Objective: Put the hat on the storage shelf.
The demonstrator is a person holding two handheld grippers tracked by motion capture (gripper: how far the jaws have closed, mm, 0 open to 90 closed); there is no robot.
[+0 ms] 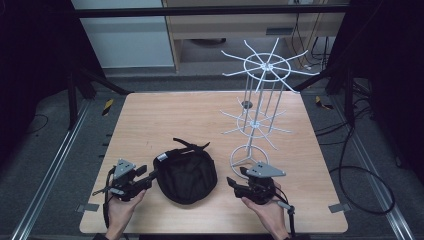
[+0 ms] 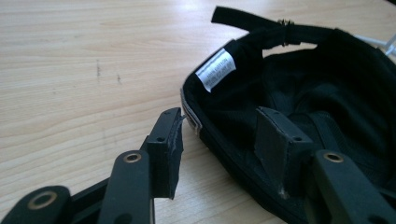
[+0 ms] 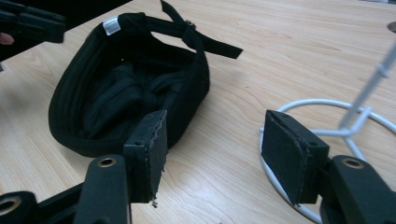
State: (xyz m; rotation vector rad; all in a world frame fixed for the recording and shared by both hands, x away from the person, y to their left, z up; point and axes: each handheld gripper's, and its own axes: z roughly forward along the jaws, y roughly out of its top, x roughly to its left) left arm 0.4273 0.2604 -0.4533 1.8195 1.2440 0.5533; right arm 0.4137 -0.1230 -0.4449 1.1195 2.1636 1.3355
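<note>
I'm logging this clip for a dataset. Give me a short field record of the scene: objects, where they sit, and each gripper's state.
object in hand: black fabric cap, upside down on the wooden table
nearby: white wire display rack, right of cap
left gripper: fingers straddle the cap's rim, not pressing
right gripper: open, between cap and rack base, holds nothing

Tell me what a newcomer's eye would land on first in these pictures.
First, the black cap lying upside down at the near middle of the wooden table, white label showing inside its band. Next, the tall white wire display rack standing at the right. The left gripper straddles the cap's rim, jaws not yet pressing, while the right gripper sits open beside the rack's ring base.
</note>
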